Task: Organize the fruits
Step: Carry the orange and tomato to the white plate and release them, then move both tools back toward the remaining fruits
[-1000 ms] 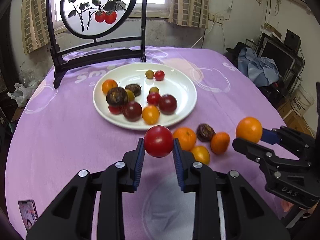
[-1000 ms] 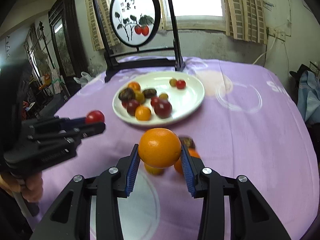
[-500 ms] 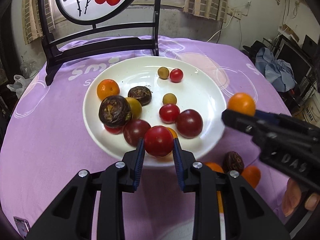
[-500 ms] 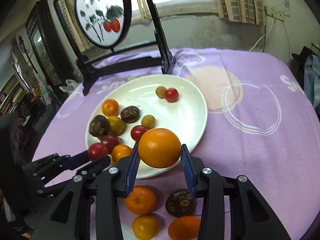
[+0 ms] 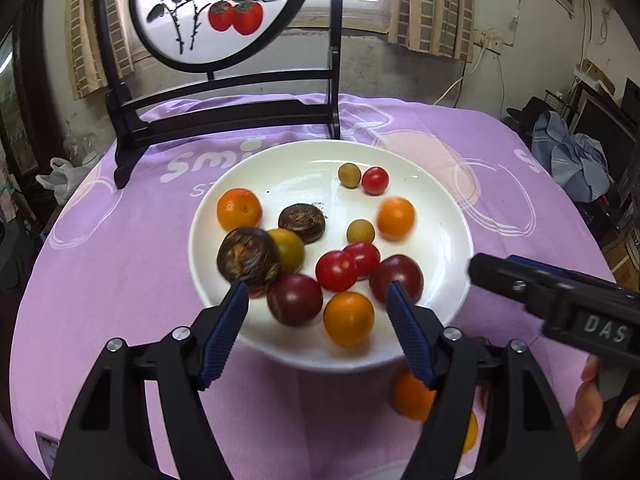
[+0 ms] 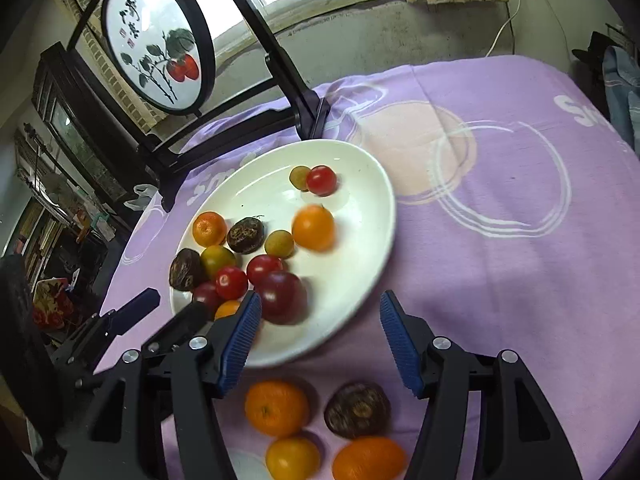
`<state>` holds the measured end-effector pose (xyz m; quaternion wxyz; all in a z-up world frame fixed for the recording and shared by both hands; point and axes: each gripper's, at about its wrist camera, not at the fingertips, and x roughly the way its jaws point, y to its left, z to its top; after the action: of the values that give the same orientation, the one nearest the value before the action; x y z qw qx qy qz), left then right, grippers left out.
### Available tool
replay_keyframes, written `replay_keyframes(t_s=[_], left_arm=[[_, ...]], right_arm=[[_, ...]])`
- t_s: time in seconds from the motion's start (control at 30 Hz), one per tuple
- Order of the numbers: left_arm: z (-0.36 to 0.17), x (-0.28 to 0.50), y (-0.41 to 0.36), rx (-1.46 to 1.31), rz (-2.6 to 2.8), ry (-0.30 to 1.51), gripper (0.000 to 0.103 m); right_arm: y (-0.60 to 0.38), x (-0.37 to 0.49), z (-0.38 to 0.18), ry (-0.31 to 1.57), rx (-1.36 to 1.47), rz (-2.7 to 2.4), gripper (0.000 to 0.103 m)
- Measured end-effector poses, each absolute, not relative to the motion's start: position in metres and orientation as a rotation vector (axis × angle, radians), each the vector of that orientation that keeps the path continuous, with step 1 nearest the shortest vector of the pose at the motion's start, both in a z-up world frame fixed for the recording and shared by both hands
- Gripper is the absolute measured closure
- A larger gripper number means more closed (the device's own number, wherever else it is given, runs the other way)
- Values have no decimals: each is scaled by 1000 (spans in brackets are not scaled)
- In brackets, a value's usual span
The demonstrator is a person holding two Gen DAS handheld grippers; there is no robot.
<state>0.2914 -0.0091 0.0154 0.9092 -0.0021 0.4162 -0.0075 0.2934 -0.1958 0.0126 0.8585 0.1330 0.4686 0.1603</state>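
Observation:
A white plate (image 5: pixel 448 216) (image 6: pixel 360 248) on the purple cloth holds several tomatoes, oranges and dark fruits. My left gripper (image 5: pixel 316 312) is open and empty over the plate's near rim. A red tomato (image 5: pixel 336 271) (image 6: pixel 231 282) lies among the pile. My right gripper (image 6: pixel 320 320) is open and empty above the plate's near right edge; it shows in the left wrist view (image 5: pixel 520 280). A blurred orange (image 5: pixel 396 218) (image 6: pixel 313 227) is on the plate. On the cloth lie an orange (image 6: pixel 276 408), a dark fruit (image 6: pixel 357 409), a yellow tomato (image 6: pixel 293 458) and another orange (image 6: pixel 368 460).
A black stand with a round painted screen (image 5: pixel 216 12) (image 6: pixel 156 44) stands on the table behind the plate. Blue clothes (image 5: pixel 576 160) and furniture are off the table's right side. The left gripper shows in the right wrist view (image 6: pixel 132 316).
Both grippers moved over the plate and opened. The red tomato left my left gripper and lies in the pile. The orange left my right gripper and is on the plate, blurred.

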Motion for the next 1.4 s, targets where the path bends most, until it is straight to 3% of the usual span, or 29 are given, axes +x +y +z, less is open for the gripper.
replay_keyframes(t_s=[0.53,0.9,1.0,1.33,1.4], left_arm=[[10,172,-15,-17,-67,851,23],[-25,152,-21,-37,-94,916,23],[-30,154,-15,-60,-97,922,23],[-33,159,-12,-72,-127,929,20],[-34,159,-12,-77,-127,929,19]], right_arm=[[-230,189,14,923,177,335,37],[-219,164,-15,963,30,296,37],[-215,167,-24,985,-6,281,41],[-187,189,-39,1006,-120,252,41],[-183,197,-39,999,-113,241,49]])
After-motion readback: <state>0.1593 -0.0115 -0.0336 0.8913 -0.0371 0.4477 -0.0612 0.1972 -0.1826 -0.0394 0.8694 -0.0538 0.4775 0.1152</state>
